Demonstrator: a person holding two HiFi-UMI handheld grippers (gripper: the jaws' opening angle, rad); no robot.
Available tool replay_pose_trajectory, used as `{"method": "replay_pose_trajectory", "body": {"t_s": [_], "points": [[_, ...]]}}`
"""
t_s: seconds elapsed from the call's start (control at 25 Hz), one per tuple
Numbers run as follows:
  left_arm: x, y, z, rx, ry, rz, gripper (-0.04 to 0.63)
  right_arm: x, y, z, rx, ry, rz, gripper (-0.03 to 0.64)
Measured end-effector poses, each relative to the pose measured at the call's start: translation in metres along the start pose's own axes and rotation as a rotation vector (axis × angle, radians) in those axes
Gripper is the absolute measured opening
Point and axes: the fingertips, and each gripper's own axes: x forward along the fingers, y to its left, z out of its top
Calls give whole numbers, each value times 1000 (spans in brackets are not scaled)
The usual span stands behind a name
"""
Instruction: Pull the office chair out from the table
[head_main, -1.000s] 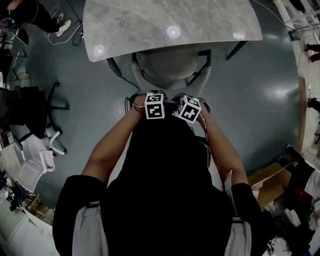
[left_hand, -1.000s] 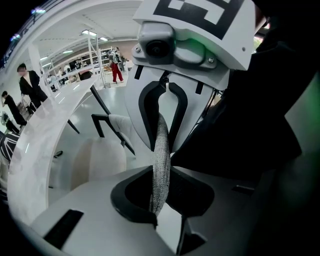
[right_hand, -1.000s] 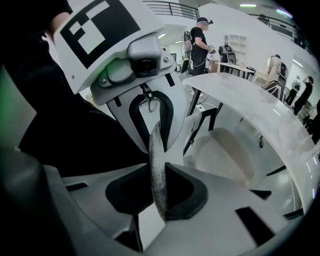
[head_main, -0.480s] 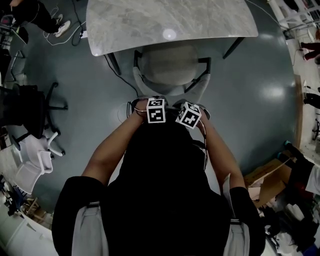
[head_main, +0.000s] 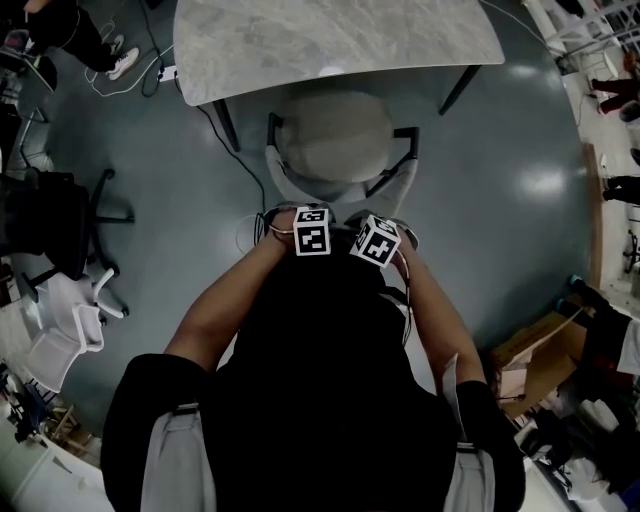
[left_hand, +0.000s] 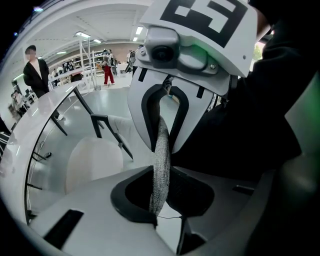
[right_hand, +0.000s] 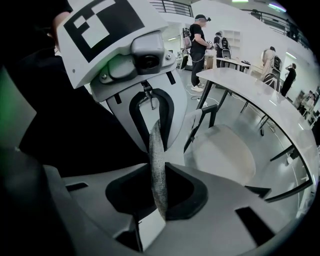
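Frankly, with my left fingers (left_hand: 136, 116) and my right fingers (right_hand: 176, 116) both clamped on the thin mesh top edge of the office chair (head_main: 335, 140), whose seat sits barely out from under the tabletop (head_main: 330, 40), an uneven tug could swivel it or slip the mesh free.

Pale office chair (head_main: 335, 140), marbled grey table (head_main: 330, 40), teal floor (head_main: 500, 180).

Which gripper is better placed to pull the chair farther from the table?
Neither clearly: left gripper and right gripper are both shut on the backrest top, side by side, with the seat centred beyond them. Pull with both.
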Motion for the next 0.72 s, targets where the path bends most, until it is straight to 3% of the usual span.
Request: {"method": "replay_pose_trajectory", "body": {"t_s": [0.24, 0.72], "points": [[10, -19, 15, -16, 12, 4, 87, -5, 15, -20, -24, 0, 8, 84], [43, -50, 72, -122, 19, 27, 86, -36, 34, -84, -111, 23, 68, 84]]}}
